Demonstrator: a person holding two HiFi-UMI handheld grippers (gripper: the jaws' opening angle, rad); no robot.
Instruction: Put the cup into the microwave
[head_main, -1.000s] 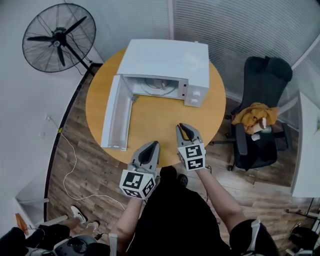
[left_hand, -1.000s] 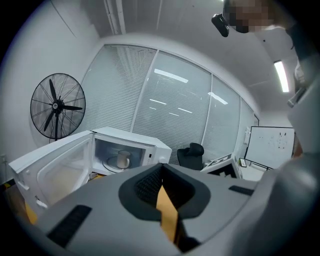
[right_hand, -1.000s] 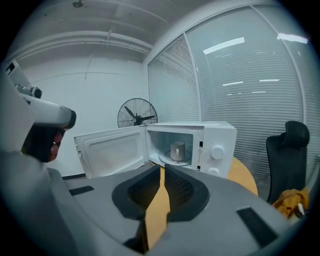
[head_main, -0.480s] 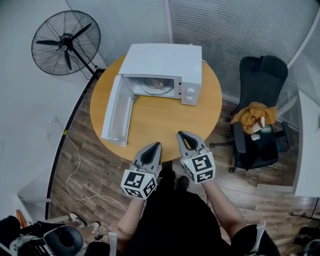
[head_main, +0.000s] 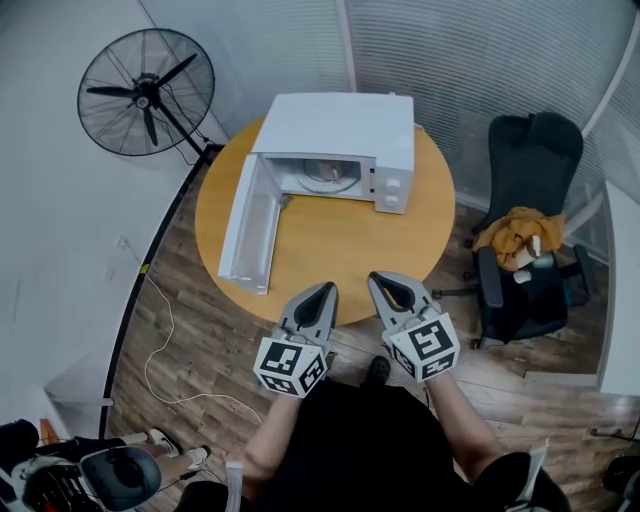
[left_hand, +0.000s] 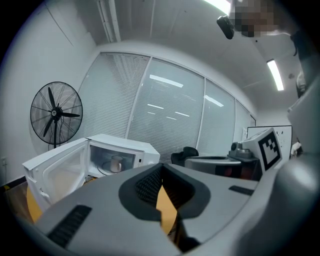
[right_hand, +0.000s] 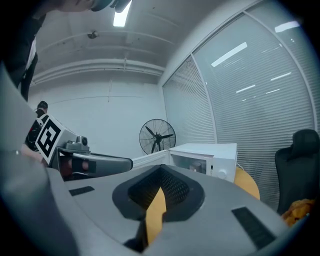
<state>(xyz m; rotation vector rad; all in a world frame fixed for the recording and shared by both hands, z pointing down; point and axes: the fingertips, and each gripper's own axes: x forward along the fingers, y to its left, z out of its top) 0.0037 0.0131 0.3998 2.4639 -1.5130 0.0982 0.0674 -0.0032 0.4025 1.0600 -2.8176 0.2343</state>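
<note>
— How is the microwave (head_main: 335, 130) set on the round table (head_main: 340, 245)?

— It is placed at the far side. Its door (head_main: 248, 235) is swung fully open, out from the left of the cavity toward the near rim.

— Where are the grippers held relative to the microwave?

— Both are held well in front of it, past the table's near rim. The left gripper (head_main: 324, 291) is lined up with the open cavity and lies nearer the door. The right gripper (head_main: 383, 281) is lined up with the control panel (head_main: 391, 190). The left jaws are closed on nothing. The right jaws have just been eased apart a trace and are all but together, with nothing between them.

— And the cup (left_hand: 116, 163)?

— It is seen upright inside the microwave, on the turntable (head_main: 330, 175), straight ahead of the left gripper and well apart from both. The placing is judged done. If the door is to be shut, the left gripper is judged the better placed.
</note>
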